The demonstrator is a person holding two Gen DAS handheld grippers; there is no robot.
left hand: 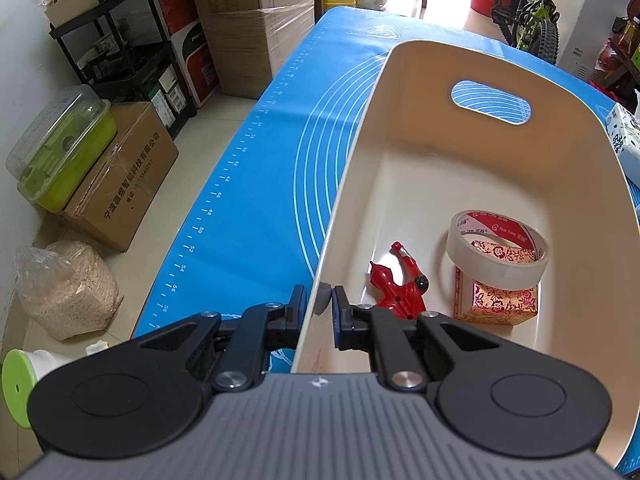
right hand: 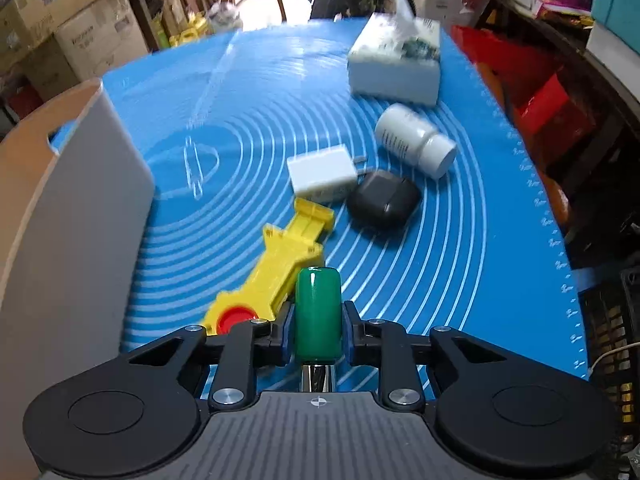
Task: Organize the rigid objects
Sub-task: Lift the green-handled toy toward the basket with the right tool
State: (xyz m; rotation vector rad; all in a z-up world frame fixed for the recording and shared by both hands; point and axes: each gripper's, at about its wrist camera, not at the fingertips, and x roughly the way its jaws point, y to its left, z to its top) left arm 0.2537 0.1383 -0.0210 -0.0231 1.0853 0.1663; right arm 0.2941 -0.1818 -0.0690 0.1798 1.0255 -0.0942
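My left gripper is shut on the near left wall of a cream plastic bin, one finger inside and one outside. In the bin lie a red toy, a roll of clear tape and a red-and-gold patterned box under the tape. My right gripper is shut on a green-handled tool with a chrome shank, held above the blue mat. On the mat lie a yellow toy, a white charger, a black case and a white bottle. The bin's outer wall stands at the left.
A tissue box sits at the mat's far right, also seen in the left wrist view. Cardboard boxes, a black shelf and a bag of grain stand on the floor left of the table. A bicycle is beyond.
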